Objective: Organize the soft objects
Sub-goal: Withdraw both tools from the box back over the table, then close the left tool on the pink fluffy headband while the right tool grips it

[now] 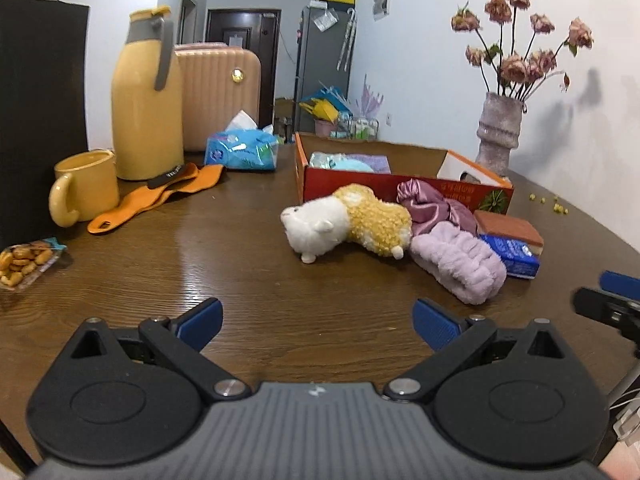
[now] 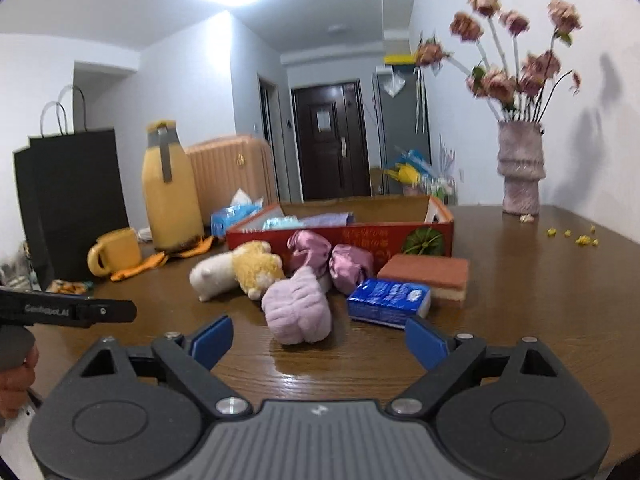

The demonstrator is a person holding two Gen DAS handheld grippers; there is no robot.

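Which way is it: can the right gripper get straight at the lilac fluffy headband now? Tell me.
Probably yes. The right gripper is open and empty, and the lilac headband lies directly ahead on bare table. Only the blue tissue pack crowds its right side.

Right gripper (image 2: 318, 340) sits low over the wooden surface (image 2: 540, 320), blue pads spread wide with nothing between them. Just ahead is a lilac fluffy headband (image 2: 298, 310), with a white-and-yellow plush toy (image 2: 236, 270) to its left and a pink satin scrunchie (image 2: 328, 258) behind. A blue tissue pack (image 2: 388, 302) leans against a red-brown sponge (image 2: 426, 276). Behind them all stands an open red cardboard box (image 2: 340, 236). The other gripper's black arm (image 2: 68, 312) pokes in from the left.
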